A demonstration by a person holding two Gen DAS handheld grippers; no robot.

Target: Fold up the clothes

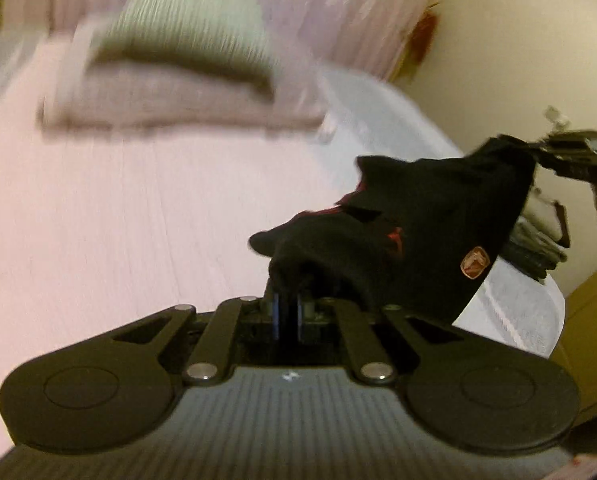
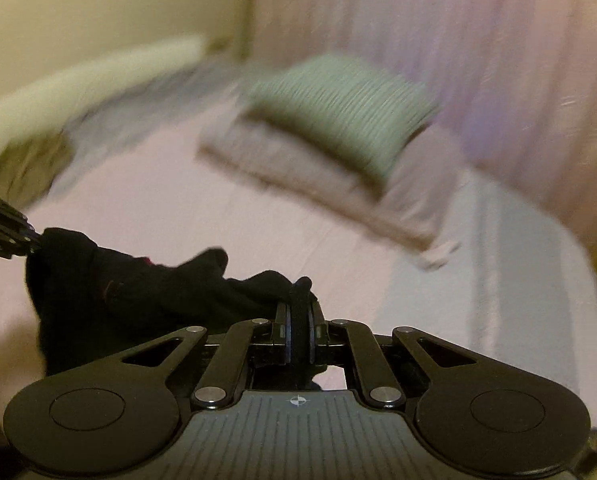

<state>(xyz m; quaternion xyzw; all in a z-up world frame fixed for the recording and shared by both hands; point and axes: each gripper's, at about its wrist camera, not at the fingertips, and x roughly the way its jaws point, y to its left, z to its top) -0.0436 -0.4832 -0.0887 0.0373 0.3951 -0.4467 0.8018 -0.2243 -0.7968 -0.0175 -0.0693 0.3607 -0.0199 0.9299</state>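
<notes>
From the left wrist, the left hand-held gripper [image 1: 288,300] is clenched on a bunched edge of a black garment [image 1: 410,236], the cloth pinched between its blue pads. The garment hangs clear of the pink bed [image 1: 118,208] and stretches across to the right hand-held gripper [image 1: 538,148], which holds its far corner at the upper right. Red stripes and a small badge show on the black cloth. No fold is visible in it, so I judge the task to be at its opening: the garment is picked up and spread between two grips, and laying it flat and folding it is all left to do. Farther back on the bed lies a green striped pillow [image 1: 190,28] on a mauve pillow [image 1: 178,100], both blurred. A dark pile [image 1: 534,248] sits at the bed's right edge; it is too unclear to say what it is.

From the right wrist, the right hand-held gripper [image 2: 299,300] is likewise clenched on the black garment [image 2: 138,292], which sags leftward to the left hand-held gripper [image 2: 14,236] at the frame's edge. The bed [image 2: 158,200] lies below, the green striped pillow [image 2: 338,108] and the mauve pillow [image 2: 298,172] beyond, and some grey cloth [image 2: 138,108], badly blurred, along the far side.

Count: one black garment, two hand-held grippers, two pillows, one bed, one unclear dark pile, one patch of grey cloth.
</notes>
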